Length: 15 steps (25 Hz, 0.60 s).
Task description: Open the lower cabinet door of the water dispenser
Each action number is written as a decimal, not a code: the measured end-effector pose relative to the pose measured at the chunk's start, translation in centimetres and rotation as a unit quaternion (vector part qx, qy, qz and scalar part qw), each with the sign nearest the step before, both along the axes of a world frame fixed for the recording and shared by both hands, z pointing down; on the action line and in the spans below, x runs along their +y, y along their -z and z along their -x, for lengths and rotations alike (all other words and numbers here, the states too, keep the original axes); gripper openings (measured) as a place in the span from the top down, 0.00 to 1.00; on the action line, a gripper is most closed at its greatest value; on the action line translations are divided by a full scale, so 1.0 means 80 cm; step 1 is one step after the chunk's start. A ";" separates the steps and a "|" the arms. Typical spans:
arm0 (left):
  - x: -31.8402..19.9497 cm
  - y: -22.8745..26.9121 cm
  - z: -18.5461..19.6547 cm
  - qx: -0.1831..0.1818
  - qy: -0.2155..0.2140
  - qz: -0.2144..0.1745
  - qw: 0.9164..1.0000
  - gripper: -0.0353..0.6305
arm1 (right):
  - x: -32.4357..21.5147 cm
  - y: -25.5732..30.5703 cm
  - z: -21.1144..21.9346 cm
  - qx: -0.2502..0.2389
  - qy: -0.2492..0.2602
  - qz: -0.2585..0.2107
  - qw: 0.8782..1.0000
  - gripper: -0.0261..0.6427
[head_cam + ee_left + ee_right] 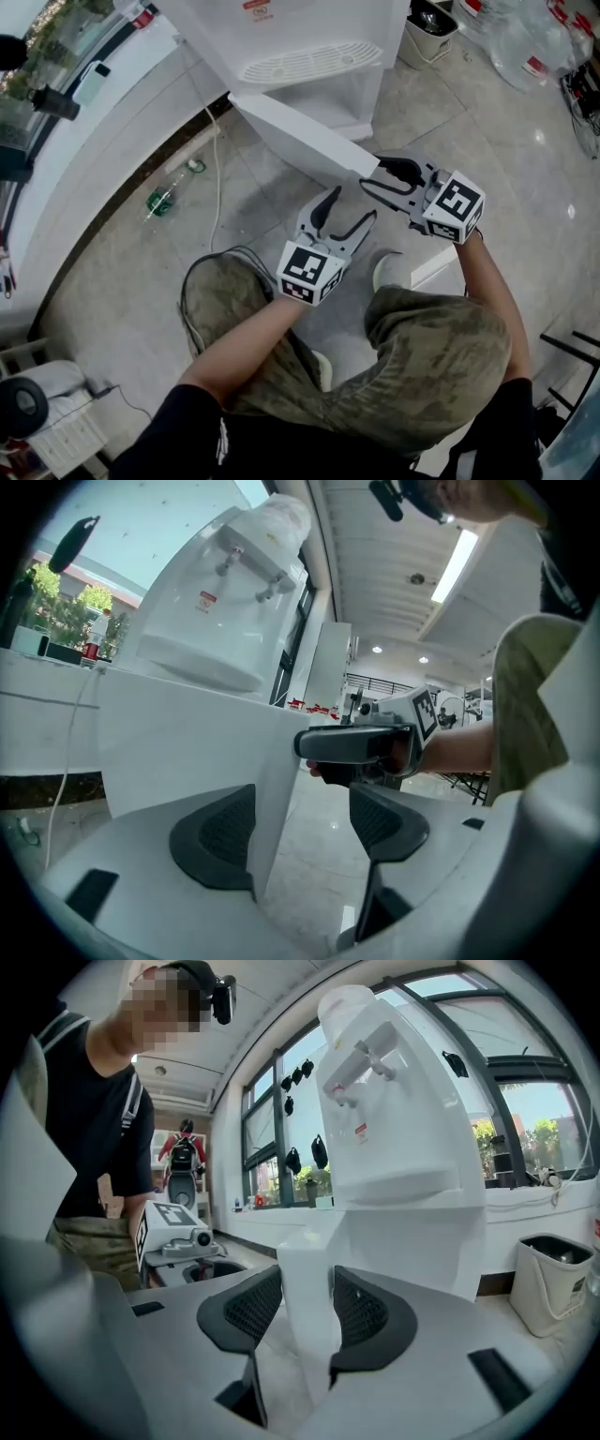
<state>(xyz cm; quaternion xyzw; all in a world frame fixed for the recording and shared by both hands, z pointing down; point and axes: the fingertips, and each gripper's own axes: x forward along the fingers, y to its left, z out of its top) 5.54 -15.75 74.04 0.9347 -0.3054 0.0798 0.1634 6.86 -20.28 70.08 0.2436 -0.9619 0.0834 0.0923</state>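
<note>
The white water dispenser (309,37) stands at the top of the head view, its lower cabinet door (300,136) swung out toward me. My right gripper (370,178) holds the door's free edge. In the right gripper view both pads press on that white edge (305,1288), so the right gripper (305,1316) is shut on it. My left gripper (352,206) sits just below and left of the right one. In the left gripper view the door (187,742) stands between the jaws against the left pad (216,836), well apart from the right pad, so the left gripper (295,832) is open.
A green bottle (161,201) lies on the tiled floor at the left, beside a white cable (217,178). Black cable (202,272) loops by my left knee. A white bin (427,33) stands right of the dispenser. A curved white ledge (84,122) runs along the left.
</note>
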 end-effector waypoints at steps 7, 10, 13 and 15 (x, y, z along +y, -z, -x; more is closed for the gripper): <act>0.016 0.011 0.004 0.011 0.014 -0.009 1.000 0.51 | 0.011 0.000 0.013 -0.004 0.030 -0.004 1.000 0.70; 0.021 0.011 0.017 0.010 0.023 -0.010 1.000 0.51 | 0.017 0.000 0.021 -0.012 0.031 -0.001 0.999 0.70; 0.023 0.011 0.029 0.012 0.032 -0.005 0.999 0.51 | 0.031 -0.001 0.033 -0.017 0.058 -0.003 0.998 0.70; 0.023 0.016 0.037 0.019 0.040 -0.007 0.999 0.51 | 0.041 0.001 0.046 -0.024 0.089 -0.004 0.996 0.70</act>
